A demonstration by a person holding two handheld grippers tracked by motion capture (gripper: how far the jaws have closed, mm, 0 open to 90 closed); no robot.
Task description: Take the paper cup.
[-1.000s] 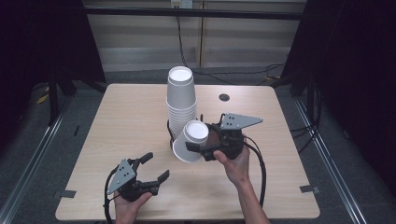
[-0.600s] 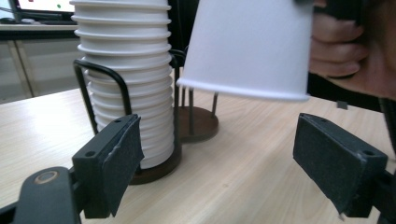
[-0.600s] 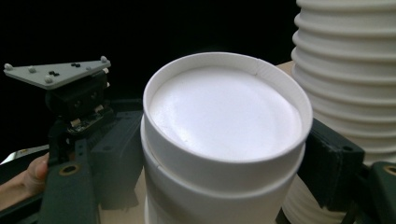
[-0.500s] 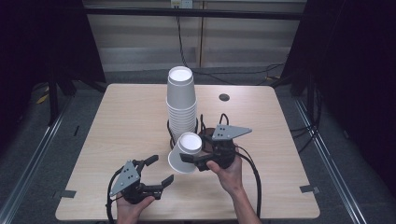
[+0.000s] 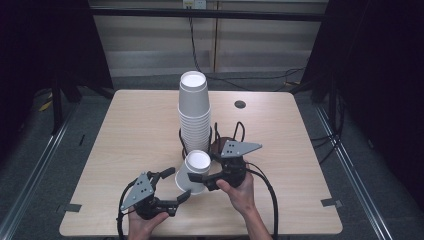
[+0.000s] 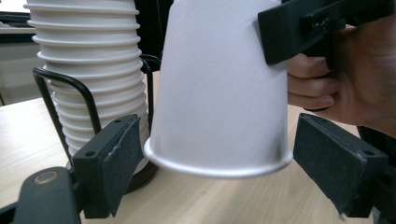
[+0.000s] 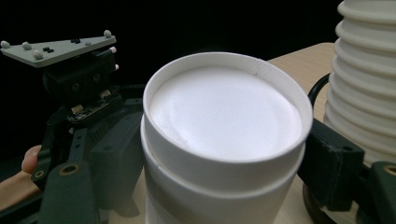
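Since the earlier high views the right gripper (image 5: 196, 178) has carried the inverted white paper cup (image 5: 192, 172) down and toward the person, away from the stack of cups (image 5: 194, 112); the cup was tipped on its side a second ago and now sits nearly upright, base uppermost. Its wide rim is at or just above the table (image 5: 125, 130); contact with the wood cannot be told. In the left gripper view the rim looks to hang slightly over the tabletop. Right gripper: jaws clamped on the cup near its closed base, one pad on each side, as the right gripper view shows, pads pressed against the wall just under the base ring. A second cup wall appears nested below the top ring in that view, so the held item may be two cups; cannot confirm. Left gripper (image 5: 175, 186): low at the near left of the table, jaws apart and pointing at the cup's lower part. In the left gripper view the cup's rim lies between the two pads with a gap visible on each side, so there is no grip. Stack of cups stands upside down in a black wire holder (image 5: 215, 136) just behind the held cup, near but apart from it. Small dark round spot (image 5: 240, 104) on the table's far right.
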